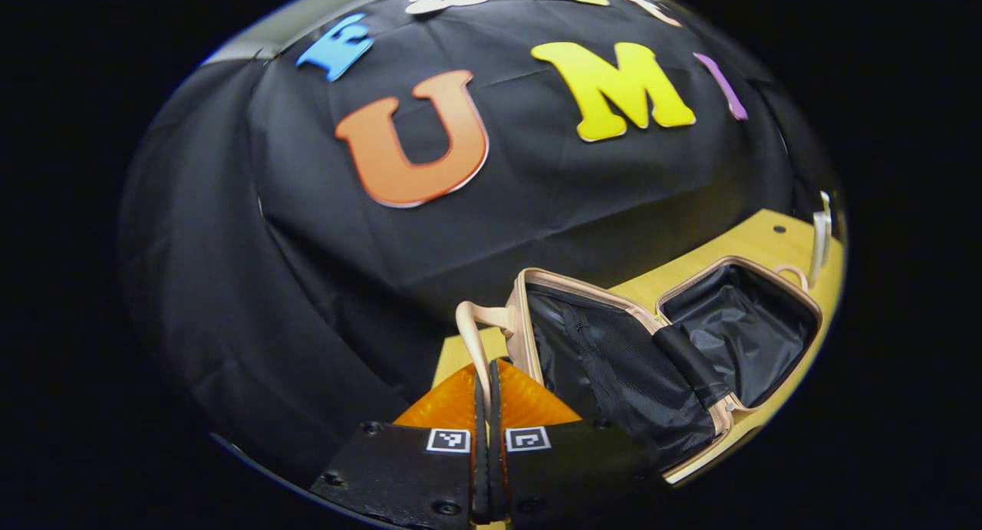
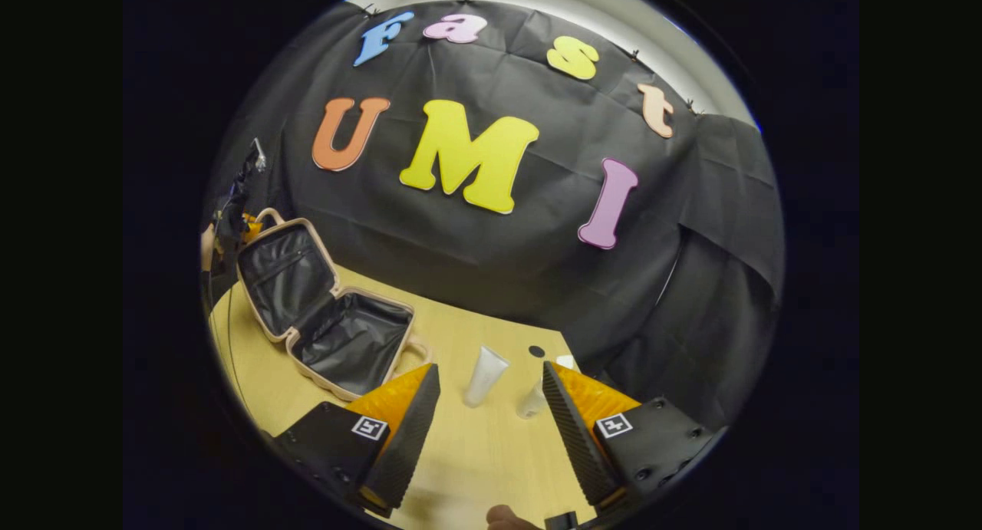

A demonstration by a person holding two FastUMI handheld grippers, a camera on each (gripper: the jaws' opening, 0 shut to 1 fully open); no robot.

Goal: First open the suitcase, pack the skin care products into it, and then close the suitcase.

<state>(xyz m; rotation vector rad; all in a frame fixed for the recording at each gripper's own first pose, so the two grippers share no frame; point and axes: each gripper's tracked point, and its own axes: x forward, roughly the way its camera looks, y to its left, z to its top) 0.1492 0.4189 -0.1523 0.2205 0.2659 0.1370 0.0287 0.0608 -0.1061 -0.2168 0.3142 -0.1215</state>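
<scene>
The suitcase (image 2: 326,311), a rounded beige hard shell with crinkled black fabric lining, lies open on the smooth pale wooden table (image 2: 476,453); its lid stands upright at the left with a mesh pocket inside. The left gripper (image 1: 486,392) has its ribbed fingers pressed together on the lid's looped beige handle (image 1: 472,334). The right gripper (image 2: 485,407) hovers spread wide above the table, with two white tapered tubes (image 2: 485,375) lying just beyond, right of the suitcase.
</scene>
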